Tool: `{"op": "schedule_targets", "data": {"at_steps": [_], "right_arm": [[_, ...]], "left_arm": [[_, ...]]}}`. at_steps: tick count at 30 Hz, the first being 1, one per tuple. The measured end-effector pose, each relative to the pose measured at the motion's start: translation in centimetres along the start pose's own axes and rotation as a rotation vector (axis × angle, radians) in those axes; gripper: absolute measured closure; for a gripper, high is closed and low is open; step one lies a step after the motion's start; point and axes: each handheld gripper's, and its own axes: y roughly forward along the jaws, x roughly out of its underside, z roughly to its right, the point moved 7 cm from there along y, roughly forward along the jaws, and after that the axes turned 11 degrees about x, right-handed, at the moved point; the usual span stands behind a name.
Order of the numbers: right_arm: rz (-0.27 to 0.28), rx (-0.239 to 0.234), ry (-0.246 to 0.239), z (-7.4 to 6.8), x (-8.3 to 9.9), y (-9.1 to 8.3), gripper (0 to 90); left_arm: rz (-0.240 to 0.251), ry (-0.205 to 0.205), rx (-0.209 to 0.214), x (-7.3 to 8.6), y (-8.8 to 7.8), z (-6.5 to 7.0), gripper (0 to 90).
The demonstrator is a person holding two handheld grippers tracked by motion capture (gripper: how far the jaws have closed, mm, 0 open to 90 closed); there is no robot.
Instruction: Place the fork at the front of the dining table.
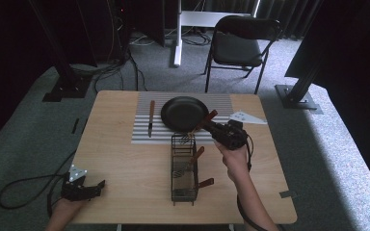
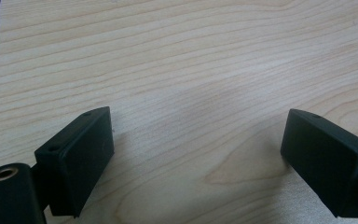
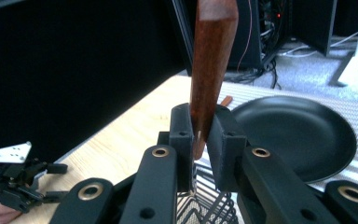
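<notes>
The right gripper (image 1: 211, 126) has its fingers clamped on the fork (image 1: 198, 128) by its wooden handle, tines over the wire basket (image 1: 183, 168), at 6 o'clock from the pan (image 1: 183, 113). Judged light, rigid; grip mid-handle. The left gripper (image 2: 196, 154) rests released on the worktop (image 2: 191, 70).

You've got one wire basket (image 1: 183, 168), one black pan (image 1: 184, 113), one striped mat (image 1: 142, 133), one knife (image 1: 151, 117) on it. Three wood-handled utensils at the basket: fork (image 1: 198, 127), two more (image 1: 192, 159) (image 1: 204, 183). Two grippers (image 1: 83, 188) (image 1: 211, 129). One chair (image 1: 238, 45).
</notes>
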Motion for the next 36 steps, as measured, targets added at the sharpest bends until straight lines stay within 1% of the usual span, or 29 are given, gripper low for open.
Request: {"op": "schedule_targets", "data": {"at_steps": [2, 6, 11, 12, 16, 17, 19, 20, 21, 23, 24, 26, 27, 28, 29, 30, 36], "right_arm": [[0.021, -0.014, 0.01, 0.2, -0.9, -1.0, 80.9], [0.044, -0.014, 0.015, 0.8, -2.0, -2.4, 80.9], [0.058, 0.015, 0.012, 2.2, -2.9, -3.8, 80.9], [0.056, 0.03, 0.007, 2.7, -3.0, -4.1, 80.9], [0.04, 0.062, 0.027, 4.6, -2.8, -4.4, 80.9], [0.034, 0.066, 0.035, 5.1, -2.6, -4.4, 80.9], [0.016, 0.091, 0.04, 6.2, -2.1, -4.3, 80.9], [0.016, 0.091, 0.04, 6.2, -2.1, -4.3, 80.9], [-0.005, 0.11, 0.055, 7.3, -1.5, -4.1, 80.9], [-0.024, 0.129, 0.06, 8.2, -0.8, -3.8, 80.9], [-0.039, 0.137, 0.071, 8.8, -0.4, -3.5, 80.9], [-0.063, 0.149, 0.073, 9.6, 0.3, -3.1, 80.9], [-0.063, 0.149, 0.073, 9.6, 0.3, -3.1, 80.9], [-0.075, 0.157, 0.075, 10.0, 0.6, -2.8, 80.9], [-0.099, 0.169, 0.077, 10.7, 1.2, -2.2, 80.9], [-0.107, 0.175, 0.079, 11.1, 1.4, -1.9, 80.9], [-0.153, 0.201, 0.099, 12.7, 2.2, 0.2, 80.9]], "left_arm": [[-0.001, -0.001, -0.001, 0.0, 0.0, 0.0, 9.2], [0.001, 0.0, 0.0, 0.0, 0.0, 0.0, 9.2], [0.0, 0.0, 0.0, 0.0, 0.0, 0.0, 9.2], [0.0, 0.0, 0.0, 0.0, 0.0, 0.0, 9.2], [0.0, 0.0, 0.0, 0.0, 0.0, 0.0, 9.2], [0.0, 0.0, 0.0, 0.0, 0.0, 0.0, 9.2], [0.001, -0.001, 0.0, 0.0, 0.0, 0.0, 9.2], [0.001, -0.001, 0.0, 0.0, 0.0, 0.0, 9.2], [0.001, 0.0, 0.0, 0.0, 0.0, 0.0, 9.2], [0.0, 0.0, 0.0, 0.0, 0.0, 0.0, 9.2], [-0.001, 0.0, -0.001, 0.0, 0.0, 0.0, 9.2], [-0.001, 0.0, -0.001, 0.0, 0.0, 0.0, 9.2], [-0.001, 0.0, -0.001, 0.0, 0.0, 0.0, 9.2], [0.0, -0.002, 0.0, 0.0, 0.0, 0.0, 9.2], [0.0, -0.002, 0.0, 0.0, 0.0, 0.0, 9.2], [0.0, -0.002, 0.0, 0.0, 0.0, 0.0, 9.2], [0.0, -0.002, -0.001, 0.0, 0.0, 0.0, 9.2]]}}
